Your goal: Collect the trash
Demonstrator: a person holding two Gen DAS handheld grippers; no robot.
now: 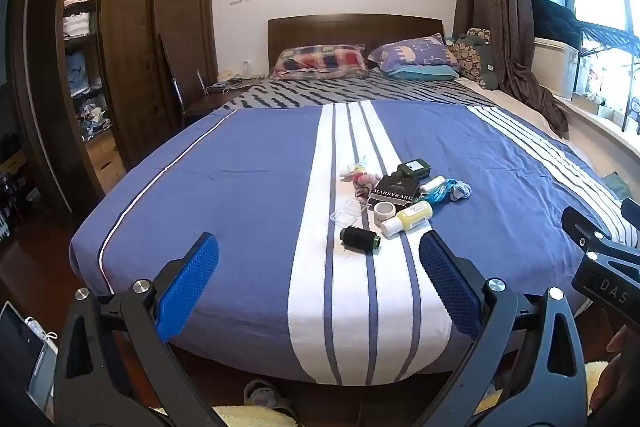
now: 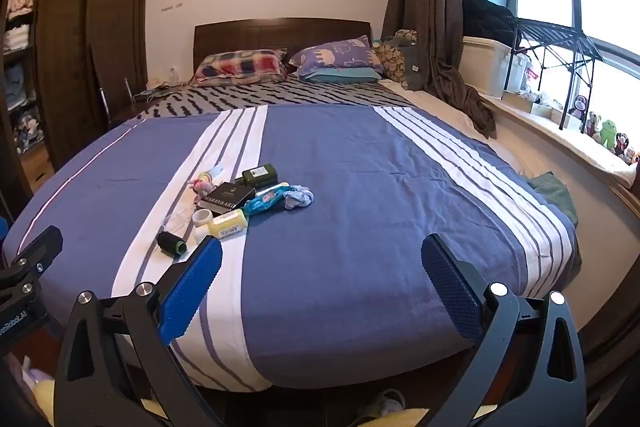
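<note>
Both the left gripper (image 1: 318,259) and right gripper (image 2: 322,263) are held spread wide, empty, short of the bed (image 1: 248,187). A litter pile (image 1: 394,197) is seen on the bed's white stripe.

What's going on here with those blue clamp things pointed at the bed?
A person holds two handheld grippers at the foot of the bed, about to clear a small pile of clutter. Both the left gripper and the right gripper are open and empty. The pile sits on the white stripe: a black thread spool nearest, a yellow bottle, a black box, a green bottle and a blue wrapper. Nothing is picked up yet.
</note>
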